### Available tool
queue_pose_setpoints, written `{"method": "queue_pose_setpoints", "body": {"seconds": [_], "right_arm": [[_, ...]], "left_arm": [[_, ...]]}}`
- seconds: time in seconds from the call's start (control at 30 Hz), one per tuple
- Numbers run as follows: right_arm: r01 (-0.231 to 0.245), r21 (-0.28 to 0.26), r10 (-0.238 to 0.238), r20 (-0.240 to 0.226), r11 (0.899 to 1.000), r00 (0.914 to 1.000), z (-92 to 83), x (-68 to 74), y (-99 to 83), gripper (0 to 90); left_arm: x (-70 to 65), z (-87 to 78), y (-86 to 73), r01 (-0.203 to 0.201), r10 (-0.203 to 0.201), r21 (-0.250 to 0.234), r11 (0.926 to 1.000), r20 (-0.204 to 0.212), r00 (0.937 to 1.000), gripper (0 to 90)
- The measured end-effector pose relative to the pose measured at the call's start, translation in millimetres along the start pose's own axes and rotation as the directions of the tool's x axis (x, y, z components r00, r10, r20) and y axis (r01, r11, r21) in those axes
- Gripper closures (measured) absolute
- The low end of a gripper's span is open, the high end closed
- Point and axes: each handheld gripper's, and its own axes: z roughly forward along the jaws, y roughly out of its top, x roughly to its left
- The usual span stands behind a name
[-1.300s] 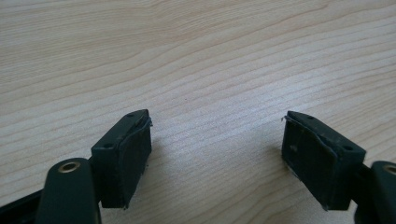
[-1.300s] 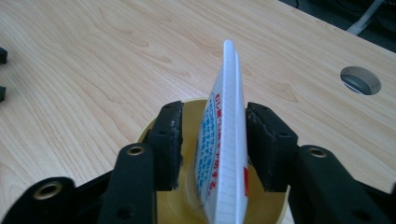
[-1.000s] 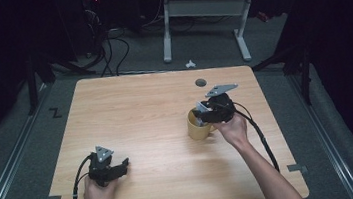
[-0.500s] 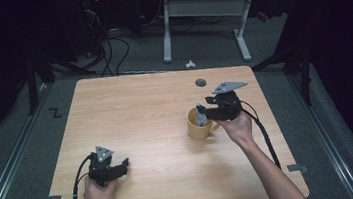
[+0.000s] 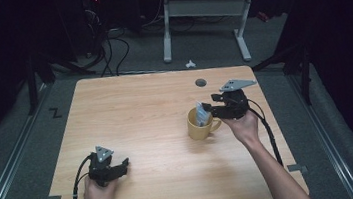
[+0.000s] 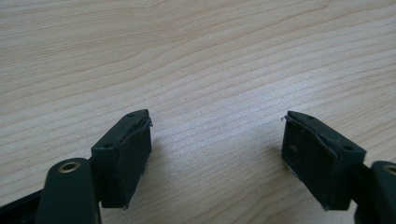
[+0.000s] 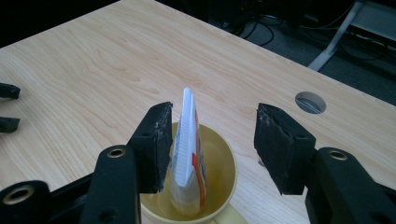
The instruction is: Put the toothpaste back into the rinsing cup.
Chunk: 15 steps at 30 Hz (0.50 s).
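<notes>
— Where's the white squeeze tube with orange print (image 7: 187, 149)?
— Upright in the round yellow ceramic mug (image 7: 223, 161), toward the right of the pale wooden counter (image 5: 141, 113).
— The right claw (image 7: 212, 140)?
— Spread wide around the tube, gripping nothing.
— The left claw (image 6: 217, 154)?
— Wide open, empty, low over the counter's near-left part.

Light wood table (image 5: 140, 108), round cable hole (image 5: 201, 82); grey carpet (image 5: 20, 162); white-legged desk (image 5: 202, 8) behind; dark room.

High view overlooks table (image 5: 135, 109); tong views close, perhaps overlapping.
</notes>
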Motion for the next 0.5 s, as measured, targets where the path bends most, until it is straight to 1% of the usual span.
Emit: {"method": "queue_pose_setpoints", "body": {"seconds": [0.1,0.5], "right_arm": [[-0.006,-0.005,0.006,-0.003,1.000,1.0000,-3.2,-1.7,-0.4,47.2],[-0.004,-0.014,0.004,0.001,1.000,1.0000,-12.9,-4.3,-1.4,47.9]], "left_arm": [[0.0,0.0,0.0,0.000,0.000,0.000,1.0000,0.000,1.0000,24.3],[0.0,0.0,0.0,0.000,0.000,0.000,1.0000,0.000,1.0000,24.3]]}}
